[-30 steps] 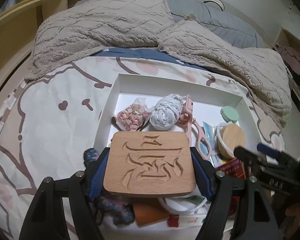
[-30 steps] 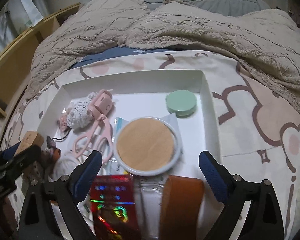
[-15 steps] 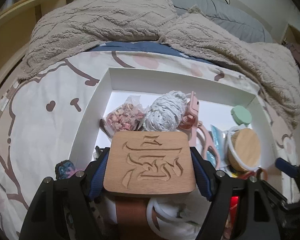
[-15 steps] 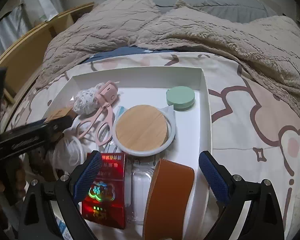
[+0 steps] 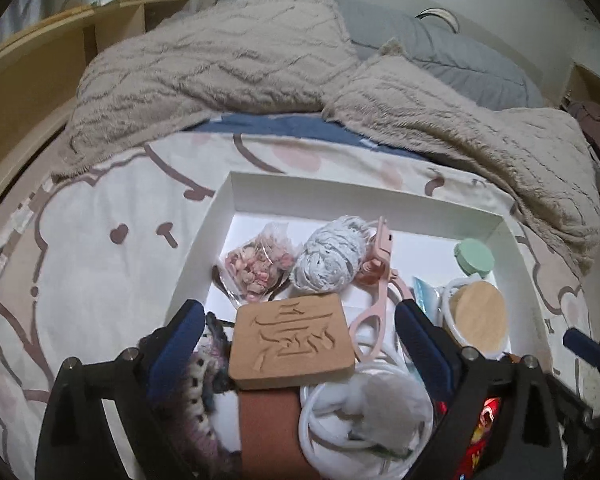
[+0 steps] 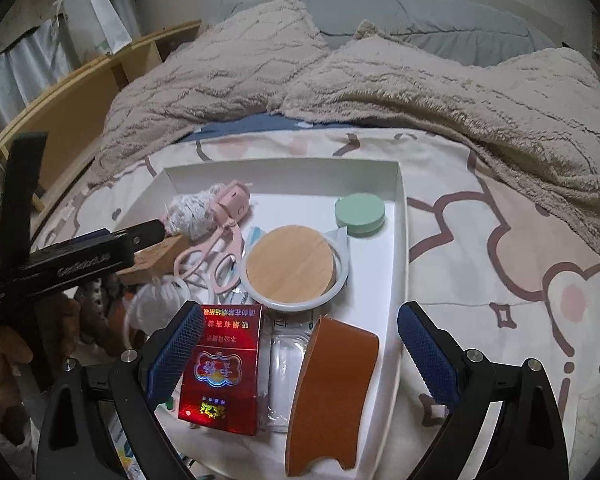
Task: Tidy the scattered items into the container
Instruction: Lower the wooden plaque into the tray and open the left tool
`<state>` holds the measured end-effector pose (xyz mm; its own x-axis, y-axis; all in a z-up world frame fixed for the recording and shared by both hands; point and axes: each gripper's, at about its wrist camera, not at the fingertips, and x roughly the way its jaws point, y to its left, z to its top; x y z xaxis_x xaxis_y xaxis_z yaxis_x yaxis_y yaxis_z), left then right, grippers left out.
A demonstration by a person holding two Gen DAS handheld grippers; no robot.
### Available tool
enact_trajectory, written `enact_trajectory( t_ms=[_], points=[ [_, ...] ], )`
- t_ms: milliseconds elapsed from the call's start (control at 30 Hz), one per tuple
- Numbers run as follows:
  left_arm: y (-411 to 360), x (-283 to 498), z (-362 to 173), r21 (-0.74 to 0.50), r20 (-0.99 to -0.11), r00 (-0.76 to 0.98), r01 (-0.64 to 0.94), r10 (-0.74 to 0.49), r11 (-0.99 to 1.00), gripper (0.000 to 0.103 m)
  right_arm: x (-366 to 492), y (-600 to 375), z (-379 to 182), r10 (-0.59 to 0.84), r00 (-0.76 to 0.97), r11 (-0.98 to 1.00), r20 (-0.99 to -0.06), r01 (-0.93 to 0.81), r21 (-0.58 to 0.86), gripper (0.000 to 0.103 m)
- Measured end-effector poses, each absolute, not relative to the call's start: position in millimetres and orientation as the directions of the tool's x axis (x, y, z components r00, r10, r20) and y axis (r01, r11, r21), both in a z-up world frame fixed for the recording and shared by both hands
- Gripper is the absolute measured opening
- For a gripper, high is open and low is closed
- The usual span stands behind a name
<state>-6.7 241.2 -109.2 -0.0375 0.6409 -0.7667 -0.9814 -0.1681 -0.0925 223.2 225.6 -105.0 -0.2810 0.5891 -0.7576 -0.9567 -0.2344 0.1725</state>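
Inside the white tray (image 5: 452,207), carved wooden block (image 5: 292,342) apparently resting atop clutter between the opening left gripper (image 5: 296,344) jaws; withdraw straight back; right gripper (image 6: 300,350) wide, empty.

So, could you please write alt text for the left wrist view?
The left gripper is opening, its pads clear of a carved wooden block lying in a cluttered white tray on a bed, beside yarn, pink scissors and a bagged snack.
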Motion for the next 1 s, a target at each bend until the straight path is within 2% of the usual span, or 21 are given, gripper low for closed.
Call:
enact_trajectory(
  t_ms=[433, 500, 567, 667, 733, 1000],
  points=[
    [212, -15, -80, -0.104, -0.763, -0.025, -0.982, 0.646, -0.16, 0.097, 225, 208, -70, 0.639, -0.259, -0.18, -0.725, -0.966, 0.186, 0.097],
    [206, -15, -74, -0.099, -0.759, -0.024, -0.983, 0.651, -0.152, 0.097, 224, 205, -64, 0.648, -0.251, -0.172, -0.719, -0.968, 0.183, 0.103],
    [198, -15, -65, -0.092, -0.754, -0.025, -0.986, 0.657, -0.142, 0.097, 223, 200, -58, 0.662, -0.233, -0.164, -0.713, -0.973, 0.165, 0.103],
    [185, -14, -50, -0.083, -0.739, -0.024, -0.988, 0.673, -0.126, 0.097, 220, 194, -46, 0.678, -0.219, -0.162, -0.702, -0.976, 0.148, 0.103],
    [176, -14, -40, -0.085, -0.726, -0.023, -0.989, 0.687, -0.123, 0.103, 219, 189, -37, 0.69, -0.214, -0.158, -0.692, -0.977, 0.144, 0.103],
    [147, -14, 1, -0.083, -0.674, -0.029, -0.99, 0.738, -0.115, 0.103, 218, 167, -2, 0.723, -0.198, -0.15, -0.662, -0.98, 0.129, 0.103]
  ],
)
